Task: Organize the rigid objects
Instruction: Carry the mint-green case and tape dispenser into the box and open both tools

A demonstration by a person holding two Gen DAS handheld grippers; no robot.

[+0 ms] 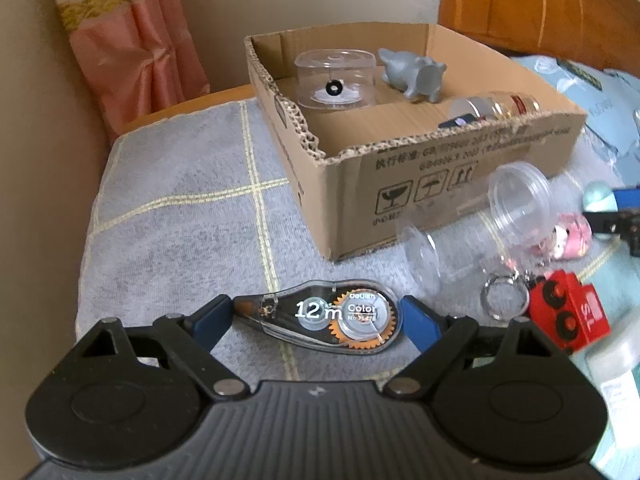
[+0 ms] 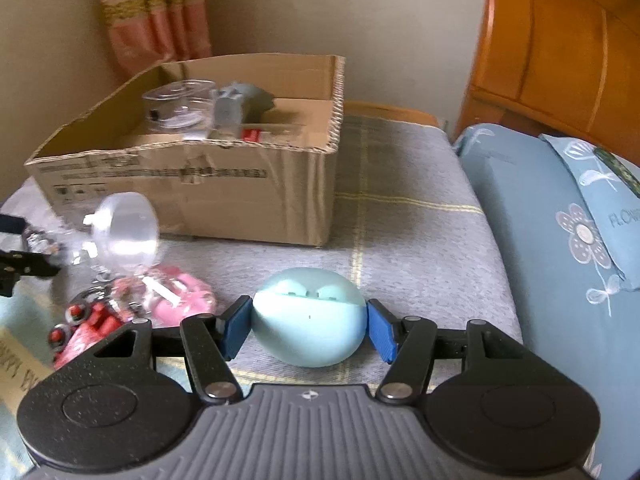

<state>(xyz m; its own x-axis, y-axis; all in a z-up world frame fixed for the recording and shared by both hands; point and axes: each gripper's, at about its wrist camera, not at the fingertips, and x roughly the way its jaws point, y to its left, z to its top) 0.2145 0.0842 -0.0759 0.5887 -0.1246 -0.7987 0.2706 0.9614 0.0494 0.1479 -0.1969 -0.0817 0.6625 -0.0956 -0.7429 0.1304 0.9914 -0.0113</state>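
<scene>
My left gripper is shut on a clear correction tape dispenser marked 12 m, its blue pads pressing both ends just above the grey blanket. My right gripper is shut on a pale blue round earbud case, pads against both sides. A cardboard box stands beyond, holding a clear round container, a grey elephant figure and a small jar. The box shows to the left in the right wrist view.
Clear plastic cups, a pink toy, a key ring and a red keychain toy lie on the blanket in front of the box. A blue floral pillow lies right. A wooden headboard and curtain stand behind.
</scene>
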